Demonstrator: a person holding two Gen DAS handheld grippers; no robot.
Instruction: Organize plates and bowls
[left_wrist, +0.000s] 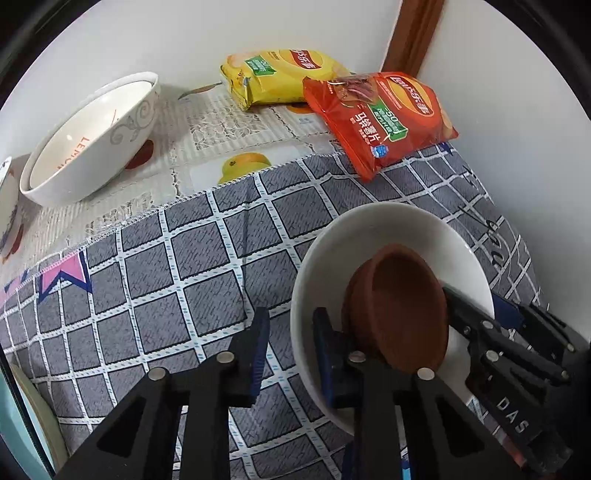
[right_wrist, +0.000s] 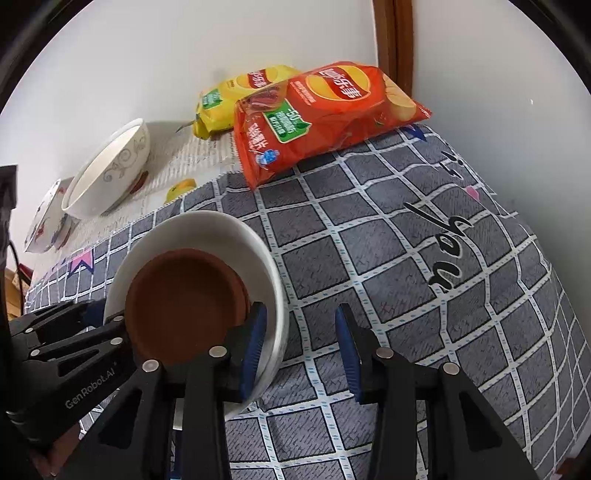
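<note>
A white bowl (left_wrist: 413, 236) sits on the grey checked cloth with a brown clay dish (left_wrist: 402, 306) leaning inside it. It also shows in the right wrist view (right_wrist: 221, 229) with the brown dish (right_wrist: 181, 299). My left gripper (left_wrist: 291, 350) is open, its jaws astride the bowl's left rim. My right gripper (right_wrist: 303, 343) is open, its jaws astride the bowl's right rim. A patterned white bowl (left_wrist: 92, 136) rests tilted at the back left, and it shows in the right wrist view (right_wrist: 110, 170).
A yellow chip bag (left_wrist: 280, 74) and a red chip bag (left_wrist: 380, 118) lie at the back by the wall. A small flowered bowl (right_wrist: 48, 218) sits left of the patterned bowl. A pale plate edge (left_wrist: 37, 413) shows at bottom left.
</note>
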